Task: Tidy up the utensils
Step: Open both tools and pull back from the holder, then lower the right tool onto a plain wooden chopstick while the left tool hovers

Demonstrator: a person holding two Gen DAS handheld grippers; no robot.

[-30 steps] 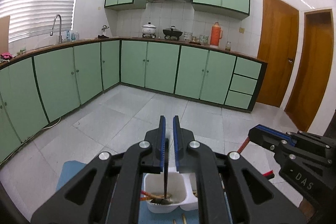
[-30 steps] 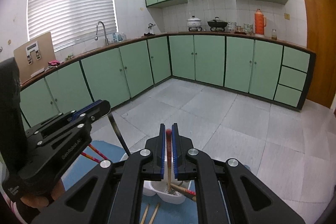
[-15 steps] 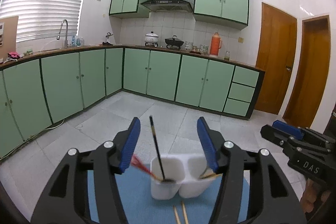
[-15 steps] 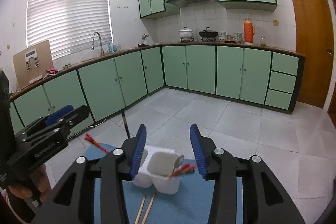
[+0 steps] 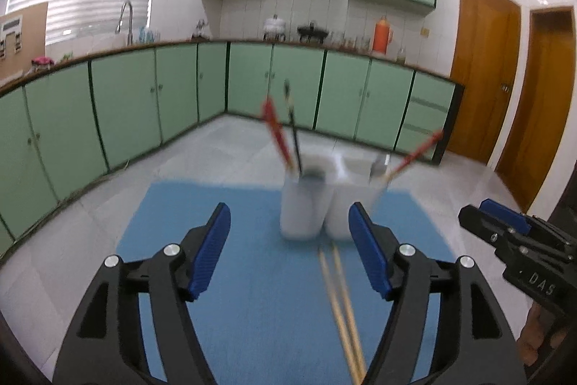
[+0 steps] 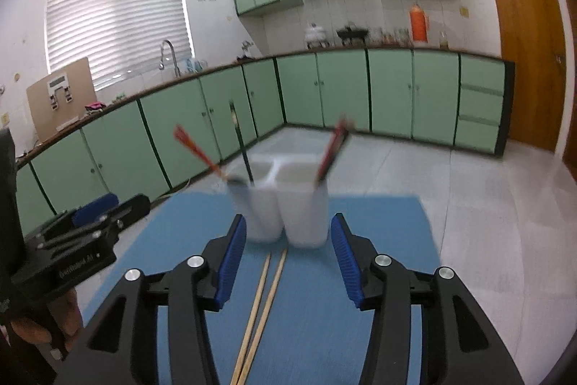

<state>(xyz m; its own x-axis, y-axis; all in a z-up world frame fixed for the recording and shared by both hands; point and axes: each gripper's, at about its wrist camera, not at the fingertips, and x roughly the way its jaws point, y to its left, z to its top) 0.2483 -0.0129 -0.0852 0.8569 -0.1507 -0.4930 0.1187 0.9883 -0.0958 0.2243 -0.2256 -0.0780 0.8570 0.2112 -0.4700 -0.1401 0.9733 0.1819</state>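
Left wrist view: the left gripper (image 5: 288, 251) has its blue-padded fingers (image 5: 211, 249) spread wide with nothing between them, hanging over a blue mat (image 5: 230, 211) on the tabletop. Ahead of the fingers stands a white two-compartment holder (image 5: 313, 204), somewhat blurred. Its left compartment carries a red utensil (image 5: 276, 132) and a thin black one (image 5: 293, 128), both leaning slightly left; its right compartment carries a red-handled utensil (image 5: 414, 154) tilting out to the right and what looks like a spoon (image 5: 378, 165), too blurred to be sure of. A pair of wooden chopsticks (image 5: 340, 305) lies flat on the mat just in front of the holder, running toward the camera between the fingers and nearer the right one. The right gripper (image 5: 519, 244) shows at the right edge, well apart from the holder. In the right wrist view, the right gripper (image 6: 288, 255) also has its fingers (image 6: 230, 258) parted wide and bare, framing the holder (image 6: 285, 211) from just behind. There the chopsticks (image 6: 259, 305) lie side by side on the mat (image 6: 382, 226), their far tips close to the holder's base. The red utensil (image 6: 196, 150) and the black one (image 6: 239, 139) rise from the left compartment, another red one (image 6: 331, 147) from the right. The left gripper (image 6: 93, 215) sits off to the left over the mat's edge; how its fingers stand cannot be told from this side. Green kitchen cabinets (image 6: 360, 92) line the far walls.
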